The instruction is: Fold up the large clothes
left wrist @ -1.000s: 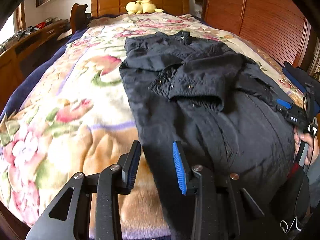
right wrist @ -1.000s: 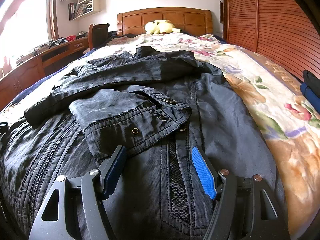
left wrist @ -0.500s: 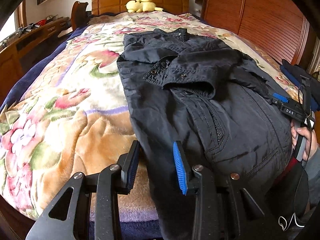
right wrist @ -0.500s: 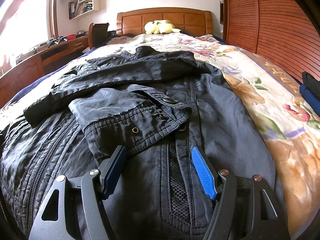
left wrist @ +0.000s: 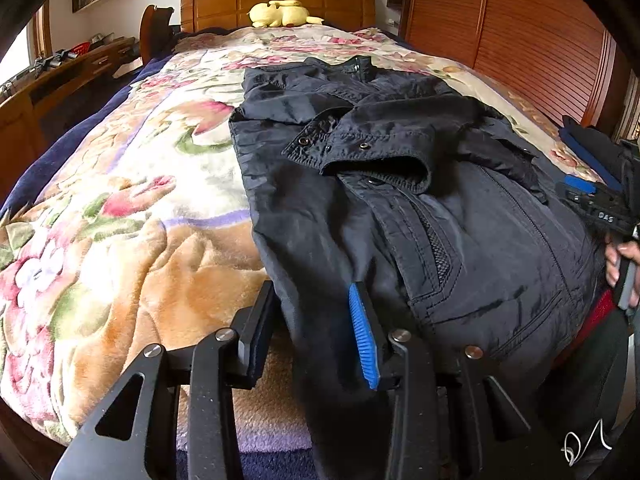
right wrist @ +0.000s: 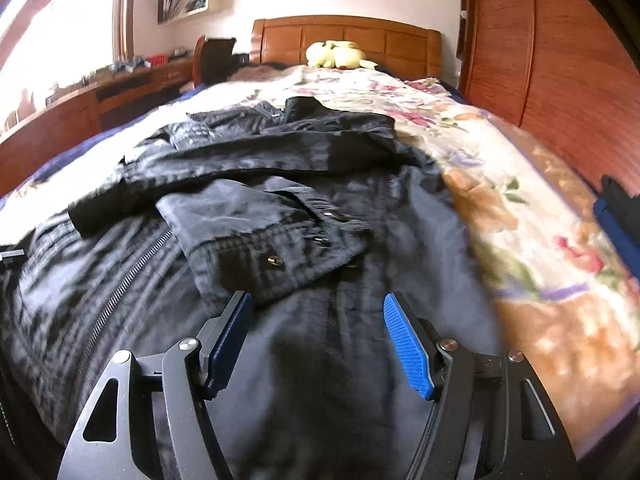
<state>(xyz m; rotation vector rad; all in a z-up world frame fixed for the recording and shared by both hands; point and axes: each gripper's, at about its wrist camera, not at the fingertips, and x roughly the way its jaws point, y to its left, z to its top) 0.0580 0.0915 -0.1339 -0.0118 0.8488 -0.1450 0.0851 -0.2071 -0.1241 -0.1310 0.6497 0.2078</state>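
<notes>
Now, your scene:
Jacket (left wrist: 400, 208): spread on bed (left wrist: 120, 220), sleeves folded in.
Left gripper (left wrist: 316, 332): jaws opening, hem edge between them.
Right gripper (right wrist: 320, 344): jaws apart, nothing held, above jacket.

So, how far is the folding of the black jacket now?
Done: both sleeves of the black nylon jacket lie folded across its chest on the floral fleece blanket. In hand: the left hand-held gripper is opening around the hem edge; the right hand-held gripper hovers open. Left: folding the body.

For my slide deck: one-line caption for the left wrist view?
Left tongs opening over the hem of a dark jacket on a floral blanket.
</notes>
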